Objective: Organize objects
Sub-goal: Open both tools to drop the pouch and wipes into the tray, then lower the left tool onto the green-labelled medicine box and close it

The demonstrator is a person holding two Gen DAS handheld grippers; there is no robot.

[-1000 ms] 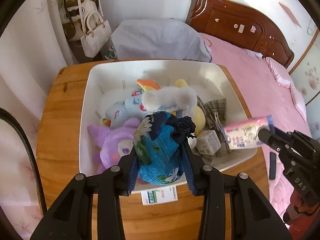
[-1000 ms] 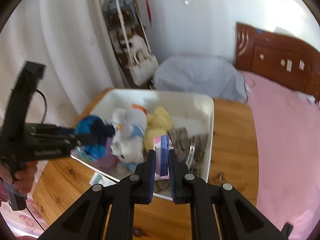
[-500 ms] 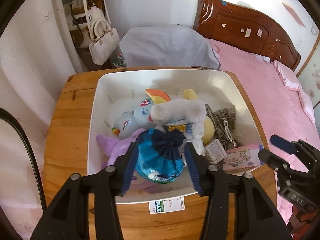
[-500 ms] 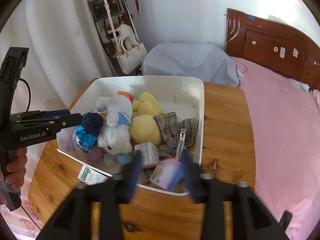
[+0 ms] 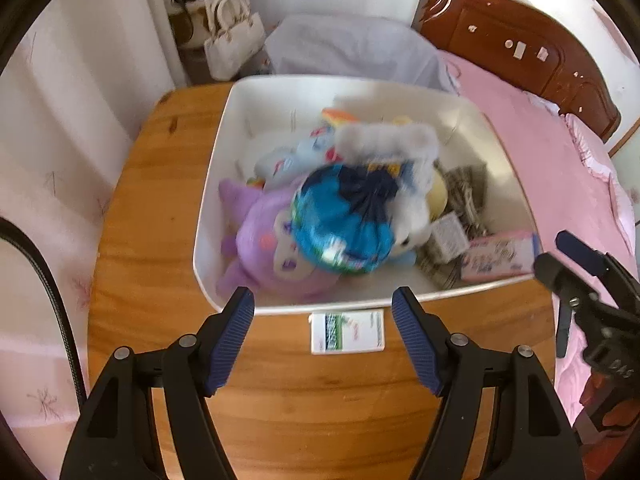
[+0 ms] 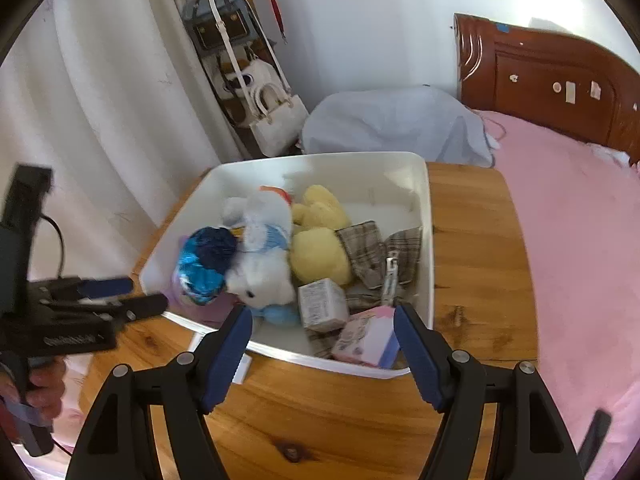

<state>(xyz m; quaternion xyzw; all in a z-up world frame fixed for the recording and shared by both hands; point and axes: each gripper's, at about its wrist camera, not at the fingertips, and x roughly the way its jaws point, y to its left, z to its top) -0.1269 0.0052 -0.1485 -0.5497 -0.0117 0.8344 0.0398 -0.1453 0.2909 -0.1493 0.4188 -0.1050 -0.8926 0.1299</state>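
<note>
A white bin (image 5: 224, 152) (image 6: 427, 216) sits on a round wooden table (image 5: 160, 184). A blue floral pouch (image 5: 344, 224) (image 6: 206, 262) lies in it on a purple plush (image 5: 260, 240). A pink packet (image 5: 500, 256) (image 6: 366, 338) lies in the bin's near right corner. My left gripper (image 5: 323, 326) is open and empty, just in front of the bin's near rim. My right gripper (image 6: 323, 340) is open and empty, its jaws either side of the pink packet's corner.
The bin also holds a white plush (image 6: 260, 264), a yellow plush (image 6: 320, 248), plaid cloth (image 6: 380, 256) and a small box (image 6: 322, 304). A white card (image 5: 347, 332) lies on the table by the bin. A pink bed (image 6: 580, 220) is at the right; bags (image 6: 276, 120) hang behind.
My left gripper opened, dropped the blue pouch into the bin and drew back. My right gripper opened, left the pink packet in the bin and drew back.
</note>
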